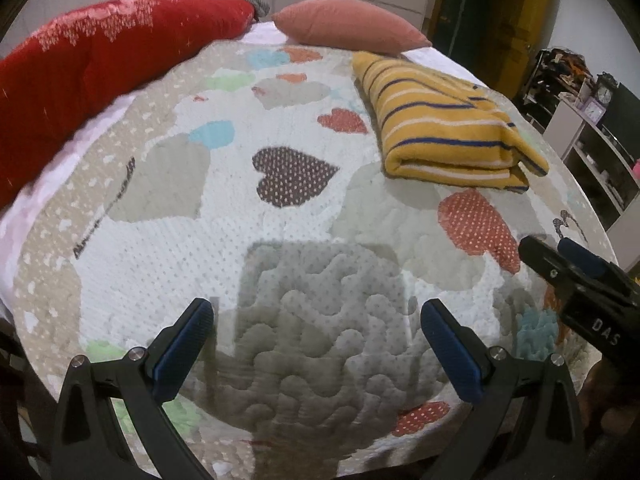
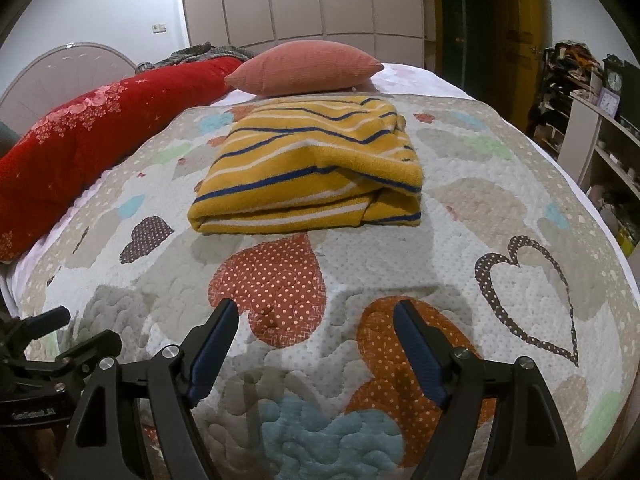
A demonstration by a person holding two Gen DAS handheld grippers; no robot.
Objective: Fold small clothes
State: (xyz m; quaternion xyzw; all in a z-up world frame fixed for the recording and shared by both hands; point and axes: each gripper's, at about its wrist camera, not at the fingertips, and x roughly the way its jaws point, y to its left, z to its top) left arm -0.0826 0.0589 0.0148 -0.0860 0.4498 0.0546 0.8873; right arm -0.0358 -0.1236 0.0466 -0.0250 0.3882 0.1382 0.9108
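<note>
A yellow garment with blue and white stripes lies folded into a thick rectangle on the heart-patterned quilt. In the left wrist view it sits at the upper right, well beyond my left gripper, which hangs open over bare quilt. My right gripper is open too, with nothing between its blue-padded fingers, and hovers short of the garment's near folded edge. The right gripper's fingers show at the right edge of the left wrist view. The left gripper's fingers show at the lower left of the right wrist view.
A red patterned blanket is rolled along the left side of the bed. A pink cushion rests behind the garment. Shelves with clocks and clutter stand off the bed's right edge. A wardrobe fills the back wall.
</note>
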